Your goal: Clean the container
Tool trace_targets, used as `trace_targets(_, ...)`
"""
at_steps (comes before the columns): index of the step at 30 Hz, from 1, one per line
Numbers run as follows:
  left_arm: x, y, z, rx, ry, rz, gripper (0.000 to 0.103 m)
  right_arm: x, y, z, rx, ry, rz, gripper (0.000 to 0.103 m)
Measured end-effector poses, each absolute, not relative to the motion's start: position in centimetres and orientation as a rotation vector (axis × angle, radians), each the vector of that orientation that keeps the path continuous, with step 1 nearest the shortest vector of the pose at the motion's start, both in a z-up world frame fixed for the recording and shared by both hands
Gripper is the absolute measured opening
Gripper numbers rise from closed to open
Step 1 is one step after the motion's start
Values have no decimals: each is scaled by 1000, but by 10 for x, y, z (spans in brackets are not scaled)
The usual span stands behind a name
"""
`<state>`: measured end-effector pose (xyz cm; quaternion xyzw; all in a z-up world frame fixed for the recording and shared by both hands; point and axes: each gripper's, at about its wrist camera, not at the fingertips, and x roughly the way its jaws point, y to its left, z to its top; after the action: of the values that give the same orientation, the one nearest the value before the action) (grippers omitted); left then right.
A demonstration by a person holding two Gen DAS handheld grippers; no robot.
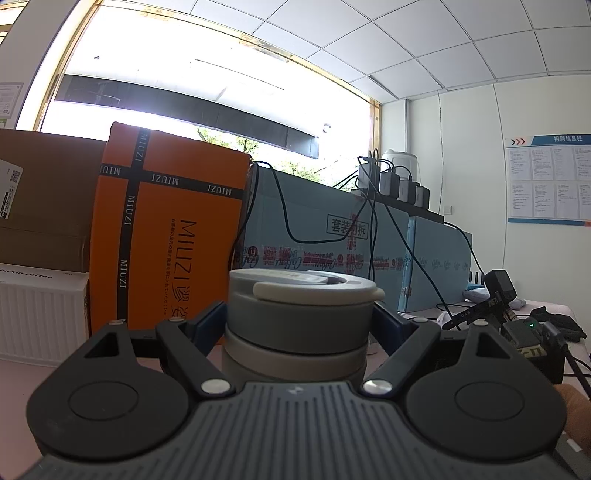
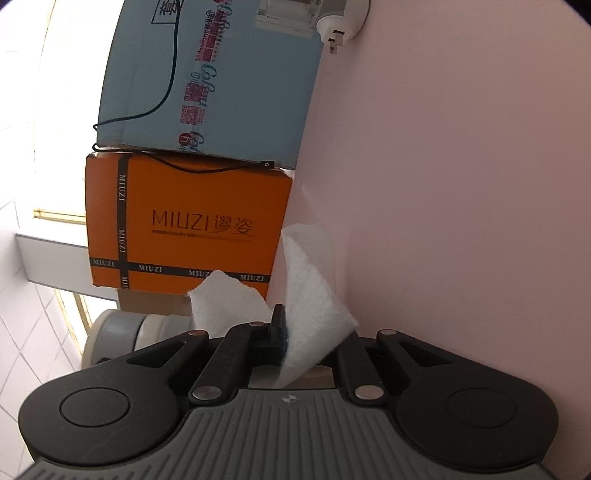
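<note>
A round grey container (image 1: 297,321) with a lidded top and pale bands stands upright between my left gripper's (image 1: 297,325) blue-padded fingers, which are shut on its sides. In the right wrist view, which is rolled sideways, the container (image 2: 122,332) shows at the lower left. My right gripper (image 2: 286,328) is shut on a folded white paper towel (image 2: 310,295), which sticks out past the fingertips. The towel is apart from the container.
An orange MIUZI box (image 1: 166,236), a brown carton (image 1: 48,199) and a light blue box (image 1: 332,229) with chargers and cables stand behind on the pink table (image 2: 443,184). A camera rig (image 1: 517,325) lies at the right. A white plug (image 2: 332,33) lies far off.
</note>
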<state>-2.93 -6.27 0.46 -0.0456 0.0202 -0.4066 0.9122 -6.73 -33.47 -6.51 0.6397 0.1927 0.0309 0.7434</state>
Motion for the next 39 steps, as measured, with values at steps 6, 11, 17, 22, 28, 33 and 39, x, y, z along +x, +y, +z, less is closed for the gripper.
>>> trace_targets(6, -40, -78, 8, -10, 40, -760, 83, -69, -338, -60, 1293, 403, 46, 8)
trace_targets(11, -53, -100, 11, 32, 32, -619, 85, -75, -348, -63, 1325, 344, 42, 8)
trace_targets(17, -68, -136, 8, 51, 40, -346, 103, -76, -351, -66, 1365, 336, 60, 8)
trace_targets(22, -72, -149, 12, 44, 3, -295, 103, -75, -354, -66, 1386, 323, 75, 8)
trace_targets(28, -67, -161, 11, 1, 10, -164, 103, -75, -354, -67, 1401, 313, 87, 8)
trace_targets(33, -68, -164, 10, -19, 6, -137, 82, -75, -354, -67, 1403, 313, 96, 8)
trace_targets(39, -67, -156, 9, 9, 0, -219, 78, -75, -354, -67, 1407, 311, 102, 8)
